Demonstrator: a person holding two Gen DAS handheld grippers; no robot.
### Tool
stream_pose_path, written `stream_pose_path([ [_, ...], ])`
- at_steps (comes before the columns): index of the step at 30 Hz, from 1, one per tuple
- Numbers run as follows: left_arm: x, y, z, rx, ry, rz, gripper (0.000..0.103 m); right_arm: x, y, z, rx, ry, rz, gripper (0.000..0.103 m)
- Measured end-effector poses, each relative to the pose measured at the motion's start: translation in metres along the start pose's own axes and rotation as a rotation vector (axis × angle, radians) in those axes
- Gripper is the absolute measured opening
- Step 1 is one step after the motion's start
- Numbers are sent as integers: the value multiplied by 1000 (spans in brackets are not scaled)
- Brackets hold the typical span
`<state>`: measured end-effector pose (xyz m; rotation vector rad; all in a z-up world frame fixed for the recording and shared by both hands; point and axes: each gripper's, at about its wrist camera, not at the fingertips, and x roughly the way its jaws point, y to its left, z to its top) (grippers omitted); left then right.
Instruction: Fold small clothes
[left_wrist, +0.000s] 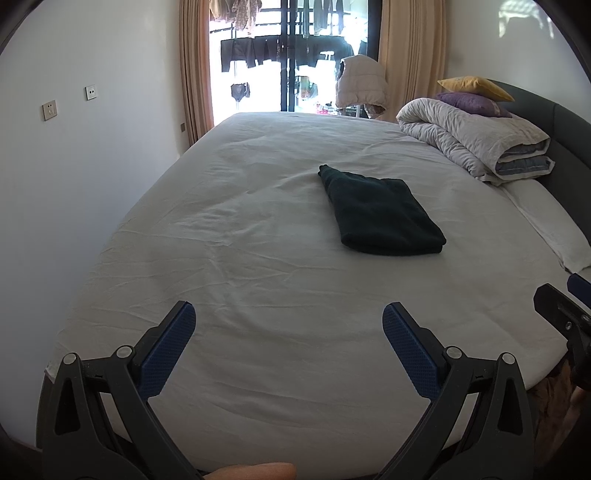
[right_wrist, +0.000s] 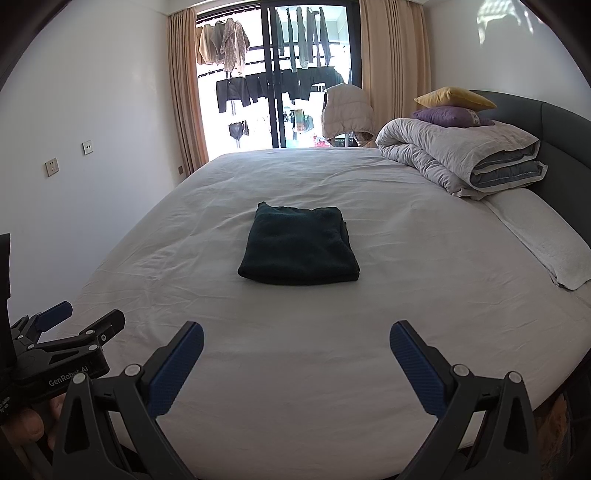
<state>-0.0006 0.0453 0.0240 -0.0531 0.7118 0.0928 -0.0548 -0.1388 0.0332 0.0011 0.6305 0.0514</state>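
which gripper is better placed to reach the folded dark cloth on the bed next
Right, probably. In the right wrist view the folded dark cloth lies almost straight ahead of the open right gripper. In the left wrist view it sits off to the right of the open left gripper. Both hover empty over the bed.

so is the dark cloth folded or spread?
Folded: the dark cloth lies on the bed as a compact rectangle, layered edges showing.

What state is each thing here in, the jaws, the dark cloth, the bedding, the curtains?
Left gripper: jaws open, holding nothing.
Right gripper: jaws open, holding nothing.
Dark garment: folded into a neat rectangle, flat on the sheet.
Bed sheet: spread out, lightly wrinkled.
Duvet: rolled up near the headboard.
Two cushions: stacked on the duvet.
Curtains: drawn open.
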Motion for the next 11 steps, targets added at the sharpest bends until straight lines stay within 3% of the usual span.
stream_pose_path([
  [11, -1, -3, -3, 3, -8, -6, 103, 2, -3, -4, 11, 10, 5, 103],
])
